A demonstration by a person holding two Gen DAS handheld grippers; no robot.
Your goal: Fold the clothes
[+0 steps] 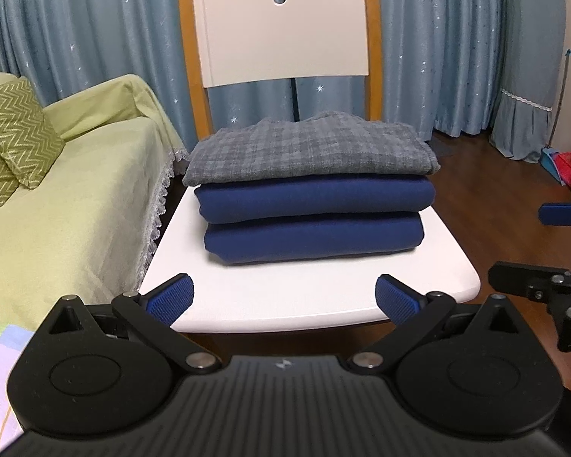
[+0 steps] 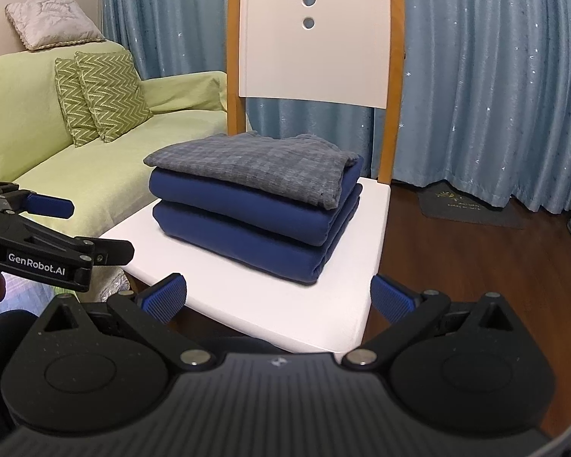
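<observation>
Folded stack [image 1: 312, 194] at the middle of a white chair seat [image 1: 270, 301]: grey checked garment [image 1: 308, 150] on top, two thick navy folds [image 1: 316, 219] beneath, edges roughly squared, grey layer overhanging the navy at the front right corner in the right wrist view. Seat bare around the stack, glossy, rounded at the front corners. Behind the stack, a white backrest panel [image 2: 316, 42] with two round holes, held between orange-brown wooden uprights [image 2: 394, 87]. Left gripper [image 1: 284, 299] low before the seat's front edge, blue ribbed pads [image 1: 173, 299] spread wide, holding nothing, well short of the stack. Right gripper [image 2: 278, 297] likewise low at the seat's near corner, pads [image 2: 165, 297] set wide apart, empty. Each tool visible at the margin of the other's view, side by side. To the left of the chair, a sofa [image 2: 30, 122] under a pale green cover with lace trim, carrying two green zigzag cushions [image 2: 102, 99] and a beige cushion [image 2: 49, 23] on its back. Blue star-printed curtains [image 2: 495, 87] across the rear wall. Dark wooden floor [image 2: 456, 266], with a grey mat [image 2: 472, 209] at the curtain foot and a blue and red dustpan set [image 1: 559, 160] at far right.
</observation>
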